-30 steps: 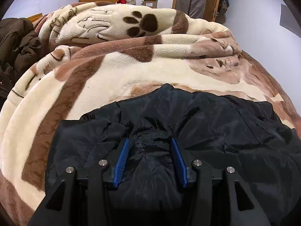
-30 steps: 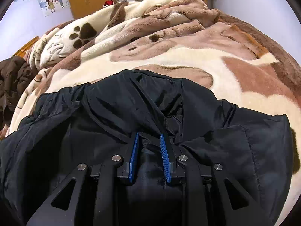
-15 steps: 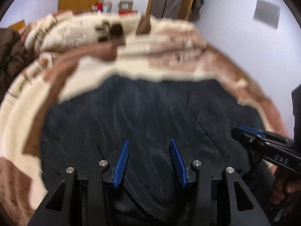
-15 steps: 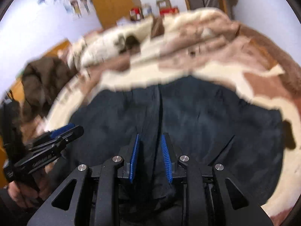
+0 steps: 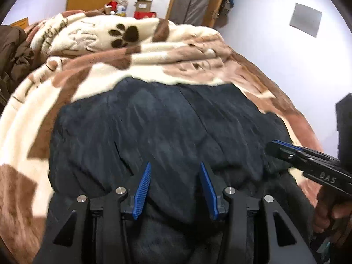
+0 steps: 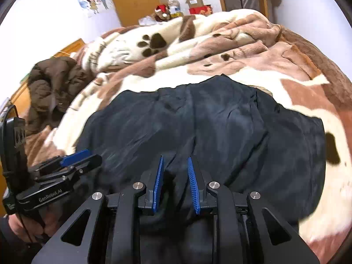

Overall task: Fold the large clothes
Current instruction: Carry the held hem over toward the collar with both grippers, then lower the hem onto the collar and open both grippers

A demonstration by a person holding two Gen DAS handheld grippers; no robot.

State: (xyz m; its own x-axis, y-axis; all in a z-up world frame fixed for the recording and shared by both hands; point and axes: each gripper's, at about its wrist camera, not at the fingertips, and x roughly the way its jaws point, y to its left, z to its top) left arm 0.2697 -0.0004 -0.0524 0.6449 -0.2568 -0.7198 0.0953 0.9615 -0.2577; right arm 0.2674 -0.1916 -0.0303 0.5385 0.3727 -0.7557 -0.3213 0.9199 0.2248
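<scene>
The black jacket (image 5: 167,132) lay spread across the near half of the bed's paw-print blanket (image 5: 72,81), its far edge toward twelve o'clock and its near bulk bunched under both tools. The left gripper (image 5: 175,184) had its jaws clamped on a thick roll of the jacket's near edge. The right gripper (image 6: 175,180), jaws set narrower, pinched a ridge of the same edge. Held at two points like that, the hem could be carried as one straight line, so I judged this a lift for the next fold toward twelve o'clock. A brown coat (image 6: 55,83) sat heaped at nine o'clock, well apart and apparently waiting its turn.
</scene>
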